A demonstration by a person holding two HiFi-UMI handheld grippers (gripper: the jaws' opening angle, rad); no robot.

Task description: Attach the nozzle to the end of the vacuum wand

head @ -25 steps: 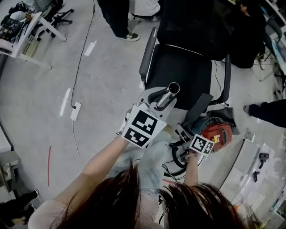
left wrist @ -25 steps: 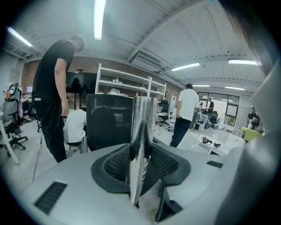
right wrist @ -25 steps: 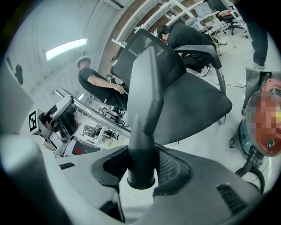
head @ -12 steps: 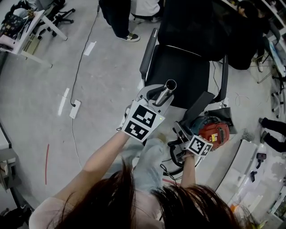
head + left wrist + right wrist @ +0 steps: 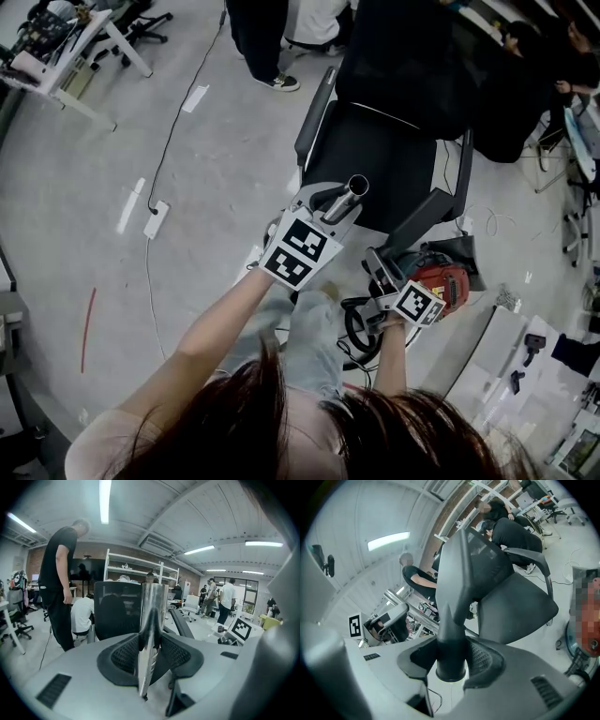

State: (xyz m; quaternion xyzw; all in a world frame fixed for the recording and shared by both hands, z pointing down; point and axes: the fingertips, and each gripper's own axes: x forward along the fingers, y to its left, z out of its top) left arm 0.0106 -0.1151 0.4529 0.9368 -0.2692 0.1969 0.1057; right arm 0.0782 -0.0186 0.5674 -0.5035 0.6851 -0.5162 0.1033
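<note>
A chrome vacuum wand (image 5: 345,199) sticks up out of my left gripper (image 5: 328,202), its open end toward the chair. In the left gripper view the wand (image 5: 151,620) stands upright, and the left gripper (image 5: 150,654) is shut on it. My right gripper (image 5: 380,272), lower right of the left one, is shut on the black tapered nozzle (image 5: 412,228). The right gripper view shows the nozzle (image 5: 453,597) clamped in the right gripper (image 5: 451,654), round collar end toward the camera. Wand and nozzle are apart. The red vacuum body (image 5: 442,279) lies on the floor beside the right gripper.
A black office chair (image 5: 384,155) stands just beyond both grippers. The vacuum's black hose (image 5: 358,323) coils below the right gripper. A power strip (image 5: 156,218) and its cable lie on the floor at left. People stand at the top and right; a desk frame (image 5: 70,56) sits upper left.
Both grippers keep their hold and have barely moved. The head view has shifted slightly, and the people at the right have moved.
</note>
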